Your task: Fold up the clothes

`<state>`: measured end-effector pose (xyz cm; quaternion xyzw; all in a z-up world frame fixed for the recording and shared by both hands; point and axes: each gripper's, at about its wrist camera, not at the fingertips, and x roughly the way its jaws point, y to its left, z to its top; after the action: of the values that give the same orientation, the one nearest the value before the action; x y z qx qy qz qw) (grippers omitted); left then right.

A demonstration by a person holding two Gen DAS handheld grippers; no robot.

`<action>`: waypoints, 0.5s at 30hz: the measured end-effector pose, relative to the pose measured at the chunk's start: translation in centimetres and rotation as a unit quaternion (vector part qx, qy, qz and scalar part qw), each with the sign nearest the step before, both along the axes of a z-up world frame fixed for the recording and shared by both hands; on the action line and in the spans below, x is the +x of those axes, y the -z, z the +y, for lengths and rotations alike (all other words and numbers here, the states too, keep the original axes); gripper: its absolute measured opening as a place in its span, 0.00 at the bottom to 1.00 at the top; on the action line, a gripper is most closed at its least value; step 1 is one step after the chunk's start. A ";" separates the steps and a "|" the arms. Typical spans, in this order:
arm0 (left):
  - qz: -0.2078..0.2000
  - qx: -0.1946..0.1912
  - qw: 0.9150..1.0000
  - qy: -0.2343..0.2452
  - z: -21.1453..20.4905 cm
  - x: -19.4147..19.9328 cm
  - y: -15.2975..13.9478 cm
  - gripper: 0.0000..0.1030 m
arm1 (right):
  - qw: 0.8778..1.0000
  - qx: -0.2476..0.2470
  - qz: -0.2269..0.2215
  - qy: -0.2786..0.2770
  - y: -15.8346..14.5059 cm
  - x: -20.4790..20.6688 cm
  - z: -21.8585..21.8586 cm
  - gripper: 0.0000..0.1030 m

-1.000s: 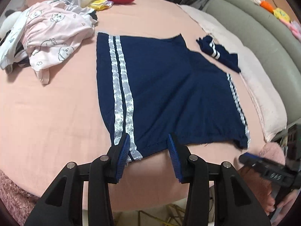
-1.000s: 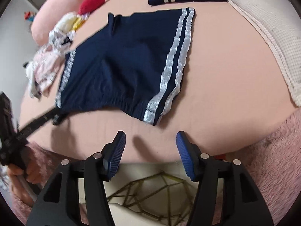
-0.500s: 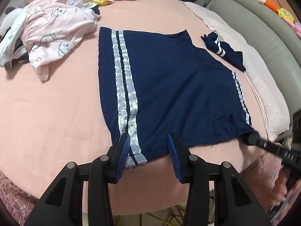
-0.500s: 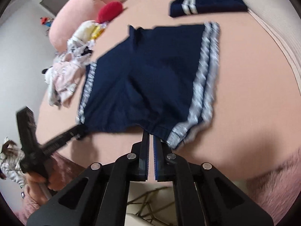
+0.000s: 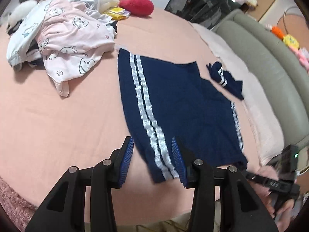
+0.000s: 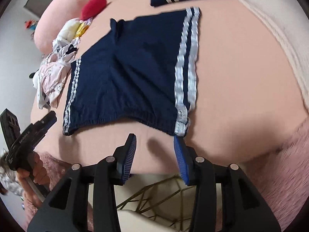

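Navy shorts point(image 5: 179, 100) with white side stripes lie flat on the pink bed point(image 5: 58, 116), waistband toward me; they also show in the right wrist view point(image 6: 135, 73). My left gripper point(image 5: 152, 158) is open, its jaws straddling the striped waistband corner. My right gripper point(image 6: 154, 158) is open just below the waistband, its right fingertip point(image 6: 178, 148) by the striped corner point(image 6: 181, 127). The left gripper also shows in the right wrist view point(image 6: 48, 118), and the right gripper in the left wrist view point(image 5: 249, 176) near the far waistband corner.
A pile of pink and white printed clothes point(image 5: 63, 38) lies at the back left. A small navy garment with white stripes point(image 5: 224, 77) lies beyond the shorts. A red plush point(image 5: 138, 5) and a pale blanket point(image 5: 256, 104) by the grey sofa point(image 5: 270, 61) border the bed.
My right gripper was shut half a second ago and has opened, now below the waistband. My left gripper has moved forward so its open jaws straddle the striped corner.
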<state>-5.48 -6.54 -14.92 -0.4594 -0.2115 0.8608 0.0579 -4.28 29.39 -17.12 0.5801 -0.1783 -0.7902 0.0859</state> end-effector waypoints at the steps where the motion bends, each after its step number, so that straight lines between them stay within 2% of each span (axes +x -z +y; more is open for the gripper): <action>1: 0.000 -0.002 1.000 0.003 0.1 0.0 0.1 0.42 | 1.000 -0.001 -0.002 0.003 0.1 0.0 -0.1 0.45; 2: 0.000 -0.005 1.000 0.007 0.2 -0.1 0.2 0.42 | 1.000 0.005 0.006 0.005 -0.2 -0.2 -0.3 0.49; 4: -0.003 -0.012 1.000 0.013 0.4 0.0 0.5 0.42 | 0.999 0.001 0.026 0.024 -1.1 -0.5 0.1 0.50; 5: -0.001 -0.009 1.000 0.016 0.6 0.0 0.6 0.42 | 0.999 -0.017 0.035 0.037 -1.5 -0.7 0.5 0.53; 7: 0.014 0.015 0.999 0.041 1.2 0.3 0.3 0.42 | 0.998 -0.046 0.030 0.042 -1.7 -0.8 0.9 0.56; 9: 0.032 0.023 0.997 0.067 2.3 0.4 -0.2 0.42 | 0.997 -0.043 0.044 0.054 -2.2 -0.4 1.5 0.56; 10: 0.035 0.015 0.996 0.082 3.1 0.3 -0.3 0.42 | 0.996 -0.037 0.056 0.065 -2.5 -0.1 1.8 0.56; 11: 0.021 -0.012 0.995 0.092 4.0 -0.2 0.1 0.42 | 0.994 -0.031 0.068 0.075 -2.8 0.1 2.2 0.56; 13: -0.028 -0.075 0.992 0.096 5.4 -1.2 1.6 0.42 | 0.992 -0.053 0.078 0.084 -3.0 0.4 3.1 0.57; 14: -0.057 -0.097 0.989 0.092 5.6 -1.6 2.7 0.41 | 0.993 -0.042 0.073 0.087 -2.5 0.3 3.4 0.57; 15: -0.068 -0.101 0.989 0.086 5.4 -1.6 3.2 0.40 | 0.993 -0.032 0.067 0.090 -2.1 0.2 3.6 0.57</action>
<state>-7.09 -1.14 -18.10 -0.5368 -0.0864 0.8363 0.0706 -4.10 33.03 -15.05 0.5045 -0.2487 -0.8256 0.0445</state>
